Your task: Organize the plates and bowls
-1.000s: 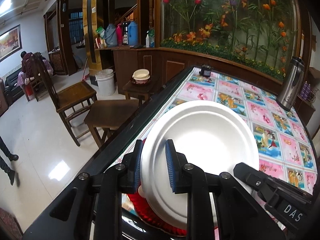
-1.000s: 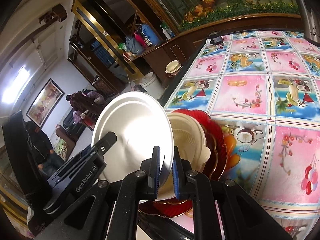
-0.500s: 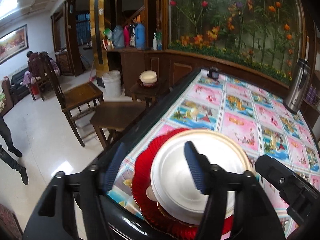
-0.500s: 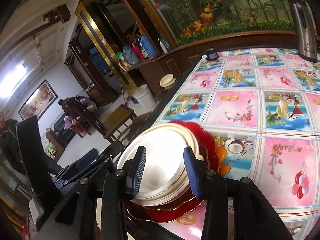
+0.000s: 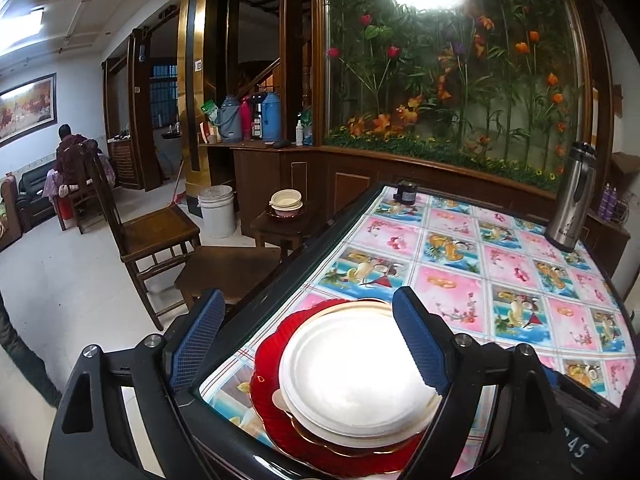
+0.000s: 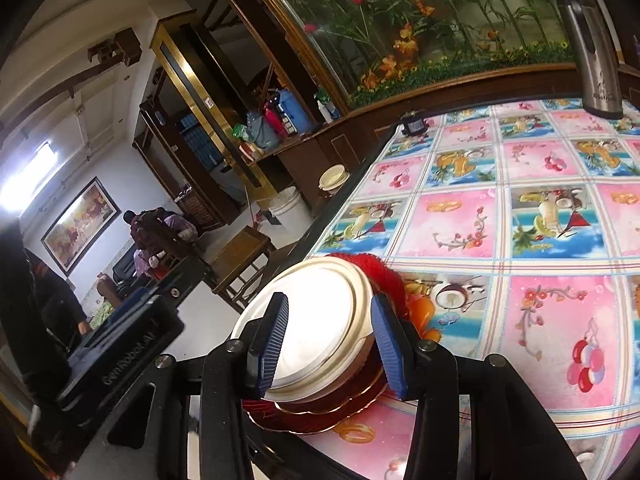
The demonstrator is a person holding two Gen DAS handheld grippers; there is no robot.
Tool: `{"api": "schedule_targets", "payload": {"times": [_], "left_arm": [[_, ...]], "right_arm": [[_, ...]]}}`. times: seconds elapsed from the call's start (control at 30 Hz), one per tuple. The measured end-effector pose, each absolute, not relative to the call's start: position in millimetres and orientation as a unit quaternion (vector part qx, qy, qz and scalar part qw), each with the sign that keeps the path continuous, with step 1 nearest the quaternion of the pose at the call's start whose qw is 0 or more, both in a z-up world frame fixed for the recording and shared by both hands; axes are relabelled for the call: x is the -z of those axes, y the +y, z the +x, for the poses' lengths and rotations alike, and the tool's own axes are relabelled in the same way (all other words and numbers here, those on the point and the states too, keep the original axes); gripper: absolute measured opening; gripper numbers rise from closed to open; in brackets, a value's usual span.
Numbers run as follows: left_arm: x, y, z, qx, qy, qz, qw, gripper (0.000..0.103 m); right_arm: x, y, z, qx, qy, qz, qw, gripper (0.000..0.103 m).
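Note:
A white plate lies flat on top of a stack: under it a cream gold-rimmed dish, then a scalloped red plate, all at the near left corner of the table. My left gripper hangs above the stack, its blue pads well apart and still opening, touching nothing. In the right wrist view the same white plate tops the red plate. My right gripper is above its near rim, jaws opening, pads clear of the plate. The left gripper's black body shows at the left.
The table carries a pink and blue patterned cloth. A steel thermos stands at the far right, a small dark jar at the far edge. Beside the table's left edge stand wooden stools, a chair and a white bucket.
Both grippers were shut on the white plate, holding it tilted above the stack. They lowered it flat onto the stack, let go, opened, and drew back and up a little.

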State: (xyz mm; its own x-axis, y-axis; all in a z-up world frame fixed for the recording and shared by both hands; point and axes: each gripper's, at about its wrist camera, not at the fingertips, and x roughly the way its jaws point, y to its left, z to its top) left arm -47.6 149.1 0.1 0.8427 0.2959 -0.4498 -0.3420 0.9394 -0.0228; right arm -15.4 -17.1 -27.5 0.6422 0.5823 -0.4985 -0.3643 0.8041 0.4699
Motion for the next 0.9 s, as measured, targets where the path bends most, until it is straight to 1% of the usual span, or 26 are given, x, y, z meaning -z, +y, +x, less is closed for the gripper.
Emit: {"api": "schedule_targets", "payload": {"times": [0.33, 0.63, 0.77, 0.9], "left_arm": [[-12.4, 138.5, -55.2, -0.161, 0.211, -0.051, 0.963, 0.089], [-6.1, 136.0, -56.6, -0.163, 0.220, -0.041, 0.961, 0.091], [-1.3, 142.6, -58.7, -0.164, 0.227, -0.052, 0.959, 0.102], [-0.6, 150.2, -62.9, -0.168, 0.221, -0.062, 0.959, 0.103]], "right_arm": [[24.2, -29.1, -19.5, -0.265, 0.320, 0.174, 0.893, 0.046], [22.9, -27.5, -27.1, -0.273, 0.310, 0.158, 0.897, 0.046], [24.8, -25.5, -28.9, -0.274, 0.311, 0.152, 0.897, 0.046], [26.3, -23.1, -31.1, -0.275, 0.313, 0.149, 0.897, 0.046]]}}
